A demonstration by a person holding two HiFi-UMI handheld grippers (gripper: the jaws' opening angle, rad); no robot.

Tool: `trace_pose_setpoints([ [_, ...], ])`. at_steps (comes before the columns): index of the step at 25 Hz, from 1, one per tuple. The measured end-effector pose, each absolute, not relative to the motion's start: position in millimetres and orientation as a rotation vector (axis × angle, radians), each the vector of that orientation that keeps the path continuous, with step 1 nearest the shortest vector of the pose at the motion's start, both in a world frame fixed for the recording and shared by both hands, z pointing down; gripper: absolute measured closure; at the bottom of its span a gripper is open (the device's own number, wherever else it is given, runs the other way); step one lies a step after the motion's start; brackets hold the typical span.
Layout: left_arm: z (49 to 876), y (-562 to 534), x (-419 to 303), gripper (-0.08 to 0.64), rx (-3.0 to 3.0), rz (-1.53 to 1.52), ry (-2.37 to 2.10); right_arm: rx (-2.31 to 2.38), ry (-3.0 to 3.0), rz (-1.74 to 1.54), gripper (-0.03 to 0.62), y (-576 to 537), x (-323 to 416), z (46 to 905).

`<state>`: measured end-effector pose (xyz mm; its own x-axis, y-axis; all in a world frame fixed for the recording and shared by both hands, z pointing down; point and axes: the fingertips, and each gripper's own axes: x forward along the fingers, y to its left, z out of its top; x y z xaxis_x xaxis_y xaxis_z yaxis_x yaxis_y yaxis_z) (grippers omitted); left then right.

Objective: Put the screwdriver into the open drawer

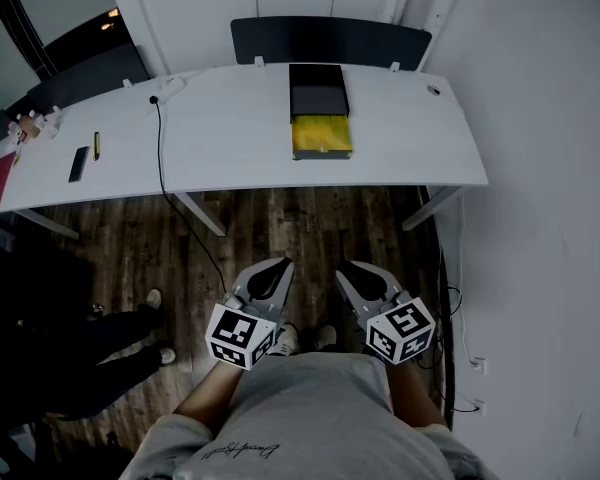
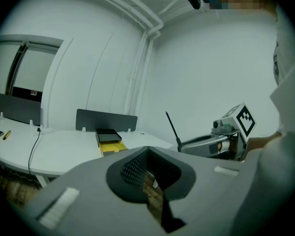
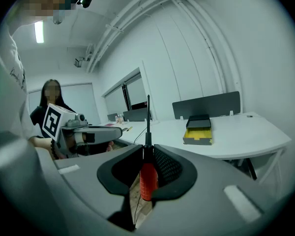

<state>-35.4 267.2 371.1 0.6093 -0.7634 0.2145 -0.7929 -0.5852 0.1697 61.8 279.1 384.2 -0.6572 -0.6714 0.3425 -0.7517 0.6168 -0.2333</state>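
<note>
Standing back from the curved white counter [image 1: 230, 138], a person carries a red-handled screwdriver with a thin black shaft [image 3: 148, 178] clamped in the right tool [image 3: 147, 151]. Its pads press on the handle, and the shaft juts past the tips along the tool's own line, toward the counter. The left tool [image 2: 148, 151] is closed on nothing and hangs just beside the right. The target, a yellow-lined drawer pulled out of a flat black box [image 1: 321, 136], lies straight ahead and well apart, across a strip of dark wood floor [image 1: 280, 228]. Its open end faces the person, roughly between the two tools. Only the right hand has the load, so the reach looks to be forward and over the counter's near edge. Bare counter flanks the drawer; a black cable [image 1: 160, 138] lies well to its left
</note>
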Motion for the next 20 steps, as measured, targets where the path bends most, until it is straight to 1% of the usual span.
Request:
trace_pose_setpoints([
  [11, 373.1, 266.7, -58.0, 0.56, 2.602, 0.172, -1.257, 1.213, -2.618, 0.511, 0.506, 279.1, 46.6, 379.5],
  [20, 373.1, 259.8, -59.4, 0.56, 2.611, 0.158, -1.235, 1.222, -2.609, 0.497, 0.506, 275.8, 43.6, 379.7],
])
